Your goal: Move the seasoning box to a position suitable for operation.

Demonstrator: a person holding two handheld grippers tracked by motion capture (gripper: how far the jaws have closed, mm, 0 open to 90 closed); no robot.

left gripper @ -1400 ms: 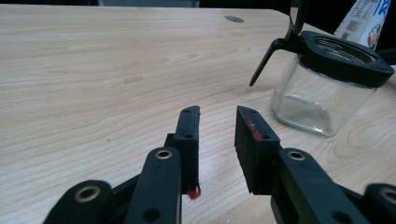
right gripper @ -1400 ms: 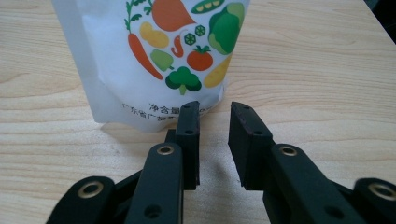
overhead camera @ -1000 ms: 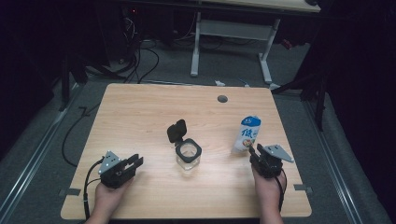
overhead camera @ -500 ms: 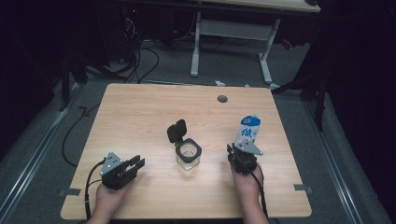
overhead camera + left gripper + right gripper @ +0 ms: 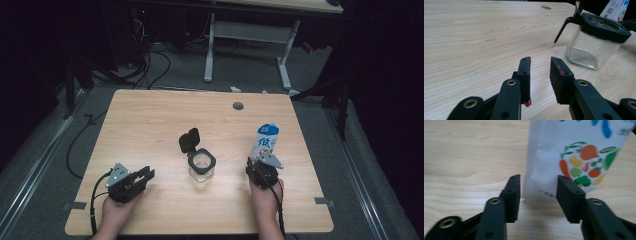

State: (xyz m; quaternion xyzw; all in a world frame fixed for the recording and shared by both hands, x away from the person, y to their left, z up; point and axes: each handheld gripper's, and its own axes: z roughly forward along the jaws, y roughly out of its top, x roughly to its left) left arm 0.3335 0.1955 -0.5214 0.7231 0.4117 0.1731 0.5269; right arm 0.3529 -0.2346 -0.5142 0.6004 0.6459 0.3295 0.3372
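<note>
The wooden worktop (image 5: 150, 125) stands in a dark room. At its left the left gripper (image 5: 540, 72) rests with its fingers narrowly apart and empty, and the glass jar (image 5: 202, 167) with its open black lid stands in the middle. At the right, the right gripper (image 5: 537, 195) has just been opening its fingers around the lower corner of the milk carton (image 5: 579, 157); I think it should go deeper and centre the carton before closing, so the carton does not tip.

- The carton (image 5: 266, 142) near the table's right edge bore a large blue Chinese character, read as "低".
- Its smaller black print (image 5: 547, 194) was too blurred to read.
</note>
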